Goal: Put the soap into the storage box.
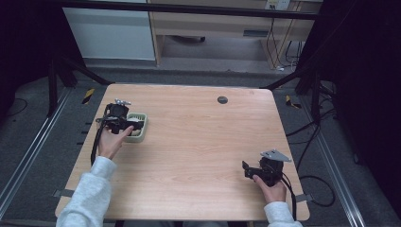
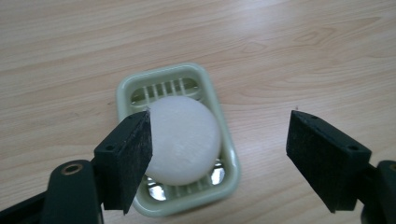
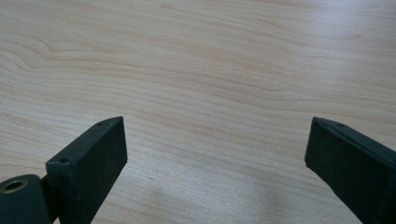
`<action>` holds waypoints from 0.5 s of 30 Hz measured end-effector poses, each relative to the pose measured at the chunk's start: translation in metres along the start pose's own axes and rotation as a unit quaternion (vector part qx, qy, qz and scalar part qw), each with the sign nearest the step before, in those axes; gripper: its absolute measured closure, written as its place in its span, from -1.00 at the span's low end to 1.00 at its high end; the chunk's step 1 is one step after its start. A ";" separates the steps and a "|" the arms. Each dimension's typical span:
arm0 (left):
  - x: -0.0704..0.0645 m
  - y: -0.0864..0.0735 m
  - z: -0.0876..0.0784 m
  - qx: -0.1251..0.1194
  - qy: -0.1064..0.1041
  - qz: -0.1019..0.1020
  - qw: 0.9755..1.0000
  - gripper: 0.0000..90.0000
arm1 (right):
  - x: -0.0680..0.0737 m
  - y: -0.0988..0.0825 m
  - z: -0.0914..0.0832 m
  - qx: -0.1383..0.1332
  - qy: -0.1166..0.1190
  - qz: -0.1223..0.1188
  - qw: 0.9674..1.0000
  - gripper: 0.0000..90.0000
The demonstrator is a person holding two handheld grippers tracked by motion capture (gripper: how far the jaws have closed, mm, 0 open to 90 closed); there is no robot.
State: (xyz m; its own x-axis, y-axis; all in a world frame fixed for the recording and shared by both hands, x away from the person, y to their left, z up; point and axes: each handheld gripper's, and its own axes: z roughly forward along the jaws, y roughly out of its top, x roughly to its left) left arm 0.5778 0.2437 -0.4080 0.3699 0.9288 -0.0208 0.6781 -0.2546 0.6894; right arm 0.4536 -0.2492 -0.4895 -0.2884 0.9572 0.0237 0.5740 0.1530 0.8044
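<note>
Left gripper [image 2: 219, 154]: spread wide, holding nothing; in the left gripper view one pad [image 2: 133, 154] stood just in front of the soap's side, whether touching it I could not tell, while the other pad was well clear over bare wood.
Left hand [image 1: 109, 142]: in the high view it held that gripper over the tray near the surface's left edge, towards the far left corner.
Soap [image 2: 184, 137]: a round white bar, lying in the tray and covering most of its slatted floor.
Tray [image 2: 126, 91]: a pale green soap dish with rounded corners, resting flat on the surface [image 2: 303, 51].
Right gripper [image 3: 215, 158]: also spread wide and empty, over bare wood grain.
Right hand [image 1: 270, 188]: sat near the surface's right edge, close to the near right corner, well apart from the tray.
Step in hand, as I judged it: lining up the left gripper to take the soap.
Risk, off-centre closing: the jaws were not centred on the bar, so closing from there would likely push the soap sideways against the tray wall instead of pinching it.
Risk, tray shift: the tray looked light and nothing held it, so that push could slide or tip it.
Risk, slipping: the bar's rounded, smooth sides could squirt out of flat pads.
</note>
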 end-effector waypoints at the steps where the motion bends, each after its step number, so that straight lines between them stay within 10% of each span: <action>1: -0.004 -0.003 -0.004 -0.005 -0.002 0.007 1.000 -0.49 | 0.000 0.000 0.000 0.000 0.000 0.000 1.000 -0.87; 15: -0.025 -0.052 -0.035 -0.056 -0.012 0.023 0.998 -0.31 | 0.000 0.000 0.000 0.001 -0.002 0.000 1.000 -0.87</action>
State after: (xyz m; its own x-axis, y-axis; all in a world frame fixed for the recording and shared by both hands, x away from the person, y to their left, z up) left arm 0.5111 0.2430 -0.4175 0.4144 0.9101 -0.0034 0.5856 -0.2638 0.7665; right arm 0.4532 -0.2489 -0.4895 -0.2866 0.9578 0.0211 0.5757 0.1545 0.8029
